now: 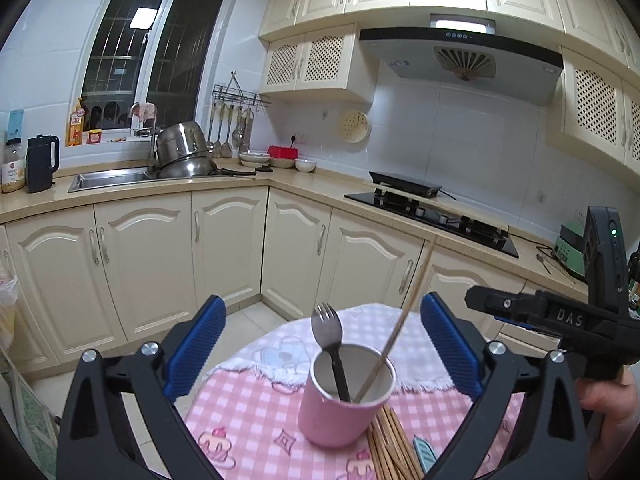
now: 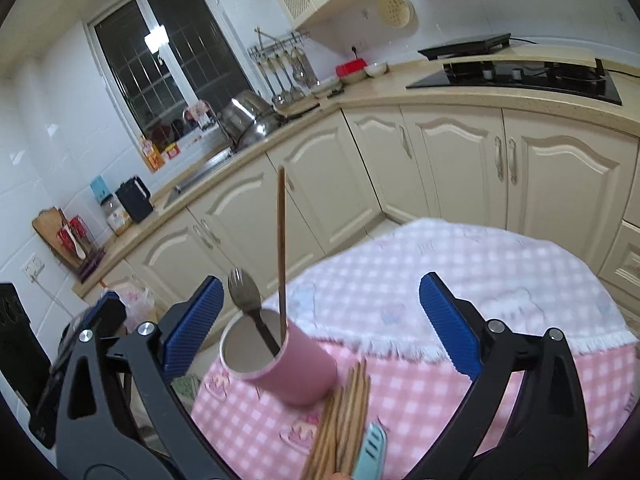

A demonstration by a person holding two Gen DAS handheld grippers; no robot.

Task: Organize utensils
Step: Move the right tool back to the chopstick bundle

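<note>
Left hand-held gripper (image 1: 322, 344) gaped, empty; right hand-held gripper (image 2: 320, 326) likewise. Cup (image 1: 338, 412) between left fingers, holding fork (image 1: 328, 328) and chopstick (image 1: 400, 324). Chopstick bundle (image 2: 344, 420) beside cup on surface (image 2: 460, 400).

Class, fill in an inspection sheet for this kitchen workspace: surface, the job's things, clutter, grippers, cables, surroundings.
Surface: round table under a pink checked tablecloth.
Job's things: pink cup upright, holding a fork, tines up, and one chopstick leaning on the rim; a chopstick pile lies beside the cup; a light blue utensil handle lies by the pile.
Clutter: nothing seen on the table.
Grippers: left gripper open, empty; right gripper open, empty.
Cables: a cable crosses the counter right of the stove.
Surroundings: sink, stacked steel pots, black kettle.
</note>
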